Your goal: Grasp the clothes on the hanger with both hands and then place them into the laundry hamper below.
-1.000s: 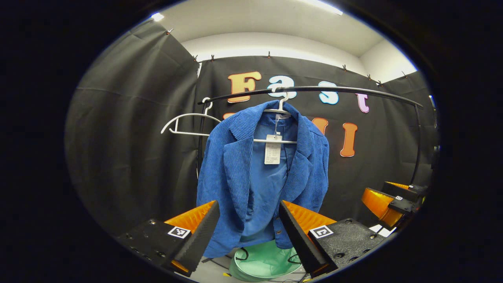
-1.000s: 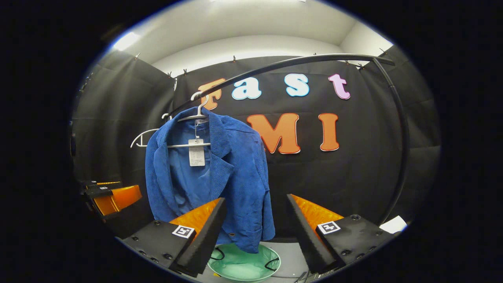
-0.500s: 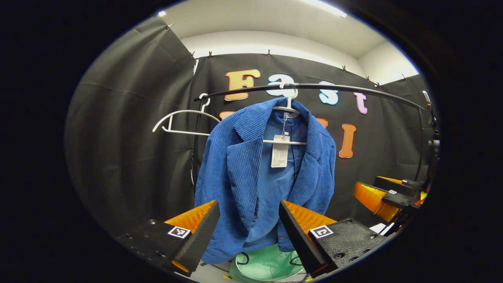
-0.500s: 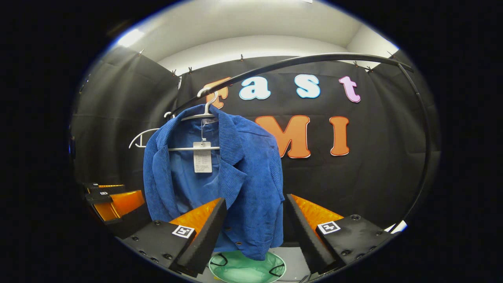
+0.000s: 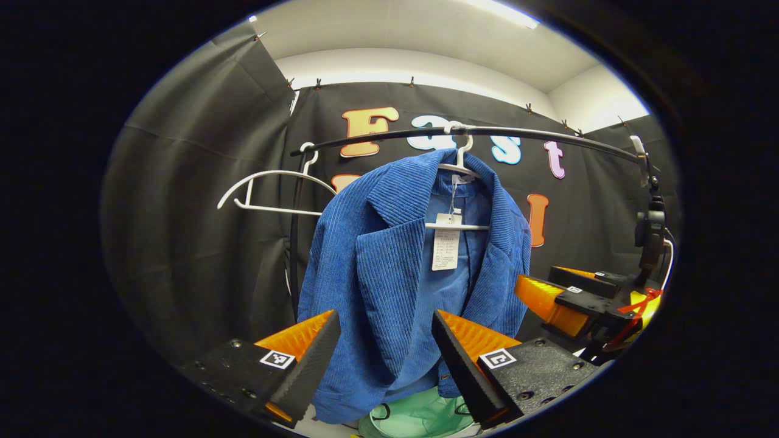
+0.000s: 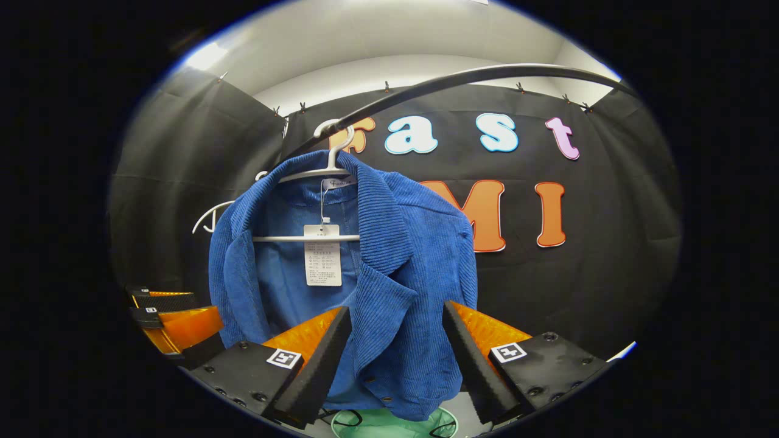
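Note:
A blue corduroy jacket (image 5: 389, 267) (image 6: 395, 255) hangs on a white hanger (image 5: 456, 226) (image 6: 304, 238) from a curved black rail (image 5: 535, 137) (image 6: 438, 85), a paper tag dangling inside the collar. Below it sits a pale green hamper (image 5: 420, 420) (image 6: 395, 424), mostly hidden by the hem. My left gripper (image 5: 383, 359) is open a little short of the jacket's left front. My right gripper (image 6: 395, 359) is open, level with the jacket's right front, nothing between its fingers. The right gripper (image 5: 569, 298) appears at the far right of the left gripper view, and the left gripper (image 6: 173, 316) at the far left of the right gripper view.
An empty white hanger (image 5: 268, 191) (image 6: 210, 219) hangs on the rail beside the jacket. The rail's black upright (image 5: 294, 237) stands behind the jacket's left edge. A dark camera mount (image 5: 650, 228) sits at the right of the left gripper view.
Both grippers have moved closer to the jacket, which now looms larger and hides more of the hamper. Both stay open.

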Motion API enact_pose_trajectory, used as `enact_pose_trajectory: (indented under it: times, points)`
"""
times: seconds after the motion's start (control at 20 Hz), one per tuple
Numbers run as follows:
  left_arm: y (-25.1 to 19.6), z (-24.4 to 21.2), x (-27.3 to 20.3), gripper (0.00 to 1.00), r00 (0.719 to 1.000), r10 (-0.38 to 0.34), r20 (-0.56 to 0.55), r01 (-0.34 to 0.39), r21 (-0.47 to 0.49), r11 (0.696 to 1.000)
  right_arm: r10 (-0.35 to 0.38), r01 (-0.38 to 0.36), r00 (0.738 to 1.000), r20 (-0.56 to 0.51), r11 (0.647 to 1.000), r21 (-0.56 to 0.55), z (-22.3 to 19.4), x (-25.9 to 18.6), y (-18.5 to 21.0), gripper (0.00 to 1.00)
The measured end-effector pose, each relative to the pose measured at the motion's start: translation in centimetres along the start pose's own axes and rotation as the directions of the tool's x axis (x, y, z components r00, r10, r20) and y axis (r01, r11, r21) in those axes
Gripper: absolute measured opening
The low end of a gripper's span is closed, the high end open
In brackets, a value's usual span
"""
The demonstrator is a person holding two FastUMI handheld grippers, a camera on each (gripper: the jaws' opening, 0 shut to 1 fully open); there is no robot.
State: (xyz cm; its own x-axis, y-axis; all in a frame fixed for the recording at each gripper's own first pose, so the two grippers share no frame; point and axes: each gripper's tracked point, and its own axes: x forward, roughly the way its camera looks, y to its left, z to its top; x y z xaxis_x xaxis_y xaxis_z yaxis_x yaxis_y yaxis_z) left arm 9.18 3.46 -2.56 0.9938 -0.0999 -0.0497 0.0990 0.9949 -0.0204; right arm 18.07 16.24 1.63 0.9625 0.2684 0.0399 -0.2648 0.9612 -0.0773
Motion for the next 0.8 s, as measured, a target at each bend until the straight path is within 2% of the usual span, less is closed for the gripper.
enact_pose_trajectory:
  times: [0.15, 0.5, 0.6, 0.8]
  points:
    - [0.0, 0.0, 0.2, 0.97, 1.0, -0.007, 0.002, 0.007, -0.001, 1.0, 0.004, -0.004, 1.0, -0.007, 1.0, 0.004, -0.2, 2.5, -0.1, 1.0]
    - [-0.2, 0.7, 0.8, 0.95, 1.0, -0.006, 0.011, 0.006, -0.006, 1.0, -0.002, 0.003, 0.999, -0.041, 1.0, 0.021, -0.8, 7.3, -1.9, 0.98]
    - [-0.4, 0.8, 1.0, 0.93, 1.0, -0.001, 0.01, 0.001, -0.012, 1.0, 0.012, -0.01, 0.999, -0.045, 0.999, 0.031, -0.9, 8.4, -1.8, 0.97]
    - [-1.0, 1.5, 2.1, 0.95, 1.0, 0.0, 0.024, 0.0, 0.001, 1.0, 0.06, -0.055, 0.997, -0.054, 0.995, 0.084, -1.2, 9.9, -1.1, 0.98]
